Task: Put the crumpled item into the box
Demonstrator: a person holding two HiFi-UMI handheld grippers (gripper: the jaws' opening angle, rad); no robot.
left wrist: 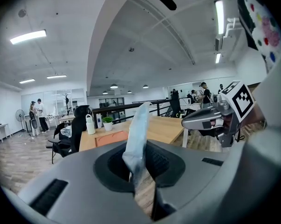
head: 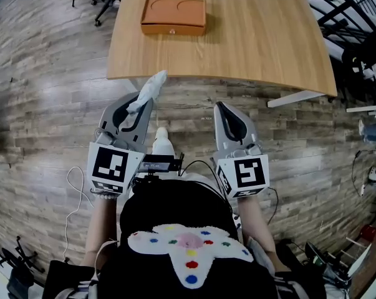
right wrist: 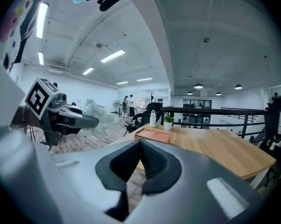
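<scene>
My left claw point(head: 143, 103) pinches the crumpled white item point(head: 151, 87), my right claw point(head: 221, 107) sits closed and empty, both near the counter point(head: 256, 36) carrying the orange box point(head: 173, 16).

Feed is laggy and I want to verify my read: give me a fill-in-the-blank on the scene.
The left gripper is shut on the crumpled white item; the right gripper holds ____.
The orange box sits on the ____ table.
Beyond the box, a white bottle stands beside a potted ____.
Missing: nothing; wooden; plant.
</scene>
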